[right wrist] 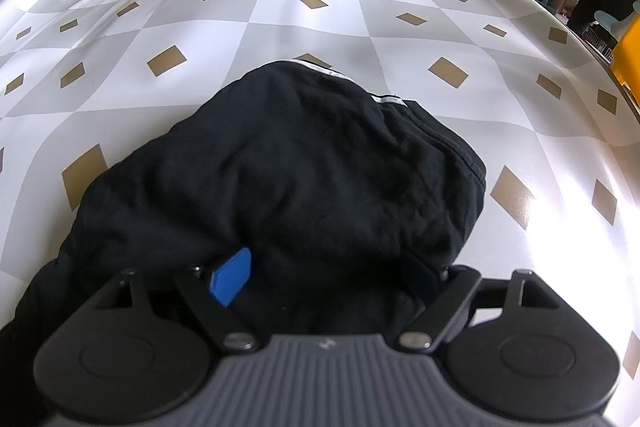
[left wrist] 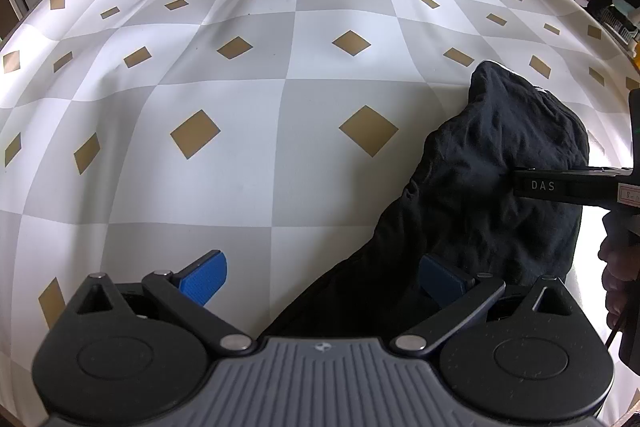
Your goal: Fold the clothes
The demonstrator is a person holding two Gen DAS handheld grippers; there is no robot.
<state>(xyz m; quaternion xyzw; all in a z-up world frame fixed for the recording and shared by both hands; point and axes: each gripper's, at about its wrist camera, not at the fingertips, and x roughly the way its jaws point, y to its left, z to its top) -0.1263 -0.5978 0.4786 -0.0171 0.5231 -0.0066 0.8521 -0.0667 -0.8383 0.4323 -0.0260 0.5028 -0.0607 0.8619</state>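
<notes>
Black garment lies bunched on the checkered desk. Left gripper fingers spread wide, holding nothing. Right gripper fingers spread over the garment, gripping nothing.

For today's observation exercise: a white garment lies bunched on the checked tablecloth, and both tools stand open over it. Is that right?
Not quite. The garment is black, with only a thin white trim, as the right wrist view shows. The rest holds: it lies bunched on the checked tablecloth, with the left tool and right tool open.
</notes>
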